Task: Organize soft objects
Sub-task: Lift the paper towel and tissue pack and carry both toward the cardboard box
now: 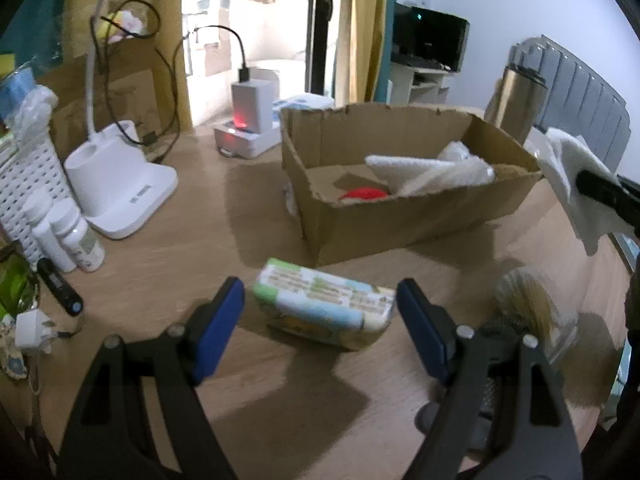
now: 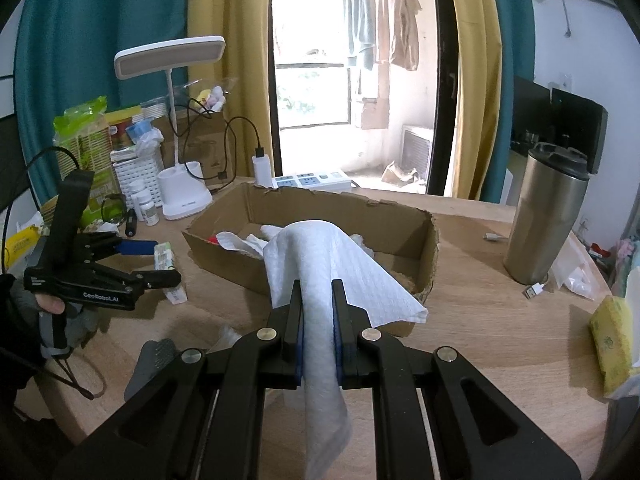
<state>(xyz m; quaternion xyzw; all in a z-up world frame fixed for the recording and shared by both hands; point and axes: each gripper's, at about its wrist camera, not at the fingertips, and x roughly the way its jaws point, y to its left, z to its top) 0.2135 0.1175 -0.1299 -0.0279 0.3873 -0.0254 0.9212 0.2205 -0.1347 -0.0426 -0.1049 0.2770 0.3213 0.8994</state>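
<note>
White cloth [image 2: 320, 276] is pinched tight in the right gripper [image 2: 318, 320], low in the middle of the right view, hanging just in front of the box [image 2: 424, 256]. More cloths [image 1: 424, 168] lie inside the box. The left gripper [image 1: 320, 328] is spread wide around a tissue pack [image 1: 324, 308] on the table [image 1: 168, 256], not touching it.

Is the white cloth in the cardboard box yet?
Not yet. The white cloth hangs clamped in the right gripper, in front of the cardboard box.

A steel tumbler [image 2: 546, 216] stands right of a white desk lamp [image 2: 176, 128] and power strip [image 2: 310, 180].
</note>
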